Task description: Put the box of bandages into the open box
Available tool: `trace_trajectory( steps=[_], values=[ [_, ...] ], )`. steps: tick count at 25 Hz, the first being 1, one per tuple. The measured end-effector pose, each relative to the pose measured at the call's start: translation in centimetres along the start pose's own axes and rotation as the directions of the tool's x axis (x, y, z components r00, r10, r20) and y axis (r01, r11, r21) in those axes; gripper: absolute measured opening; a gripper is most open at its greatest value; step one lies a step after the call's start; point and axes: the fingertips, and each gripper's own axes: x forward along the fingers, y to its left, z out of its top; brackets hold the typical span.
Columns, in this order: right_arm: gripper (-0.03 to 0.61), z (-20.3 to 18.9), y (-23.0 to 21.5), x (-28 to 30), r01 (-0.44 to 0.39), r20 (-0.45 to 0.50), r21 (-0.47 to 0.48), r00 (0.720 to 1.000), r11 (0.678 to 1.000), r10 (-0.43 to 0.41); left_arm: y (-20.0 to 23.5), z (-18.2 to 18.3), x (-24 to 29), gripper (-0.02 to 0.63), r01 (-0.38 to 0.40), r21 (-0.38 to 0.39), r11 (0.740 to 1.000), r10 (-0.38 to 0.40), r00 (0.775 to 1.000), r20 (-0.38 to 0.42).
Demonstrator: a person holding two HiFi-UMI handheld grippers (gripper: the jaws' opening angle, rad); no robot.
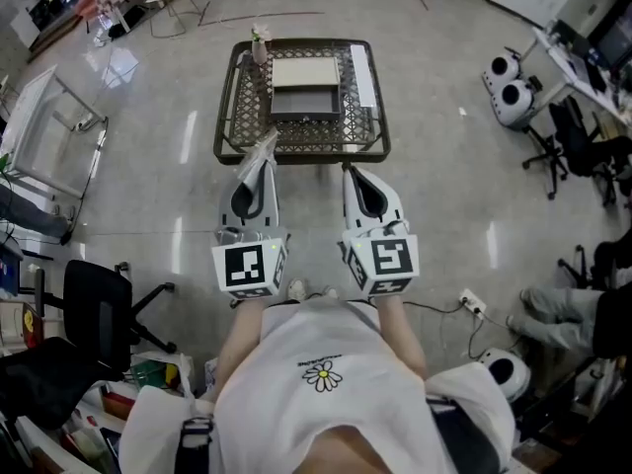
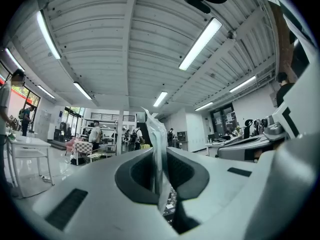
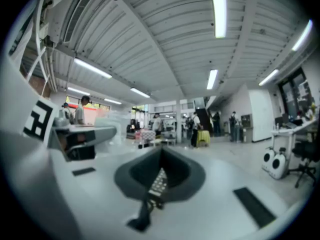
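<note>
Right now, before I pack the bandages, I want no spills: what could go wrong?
The left claw is shut on a clear plastic wrapper; it could snag the mesh table.
The long white box lies near the table's right edge; the right claw could nudge it off.
A small bottle stands at the table's far left corner; a sweep may topple it.

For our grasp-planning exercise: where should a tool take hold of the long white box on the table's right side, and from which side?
Grip the white box across its narrow width, near mid-length, coming from above. It lies flat on the table, close beside the open box, so a side approach looks cramped.
</note>
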Motion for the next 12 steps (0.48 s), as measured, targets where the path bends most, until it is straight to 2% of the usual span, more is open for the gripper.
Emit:
trace_trajectory(
  steps=[5,12],
  values=[
    [0.03,0.0,-0.5,-0.1,-0.019,0.031,0.024,0.999,1.0,0.019,-0.3,-0.1,0.1,0.034,-0.008,-0.009,1.0,0.008,1.0,0.004],
    [0.031,-1.4,-2.4,-0.9,-0.037,0.015,0.048,0.999,0.998,0.036,-1.4,0.1,0.3,0.034,-0.036,0.002,0.999,0.036,0.999,0.012]
  ],
)
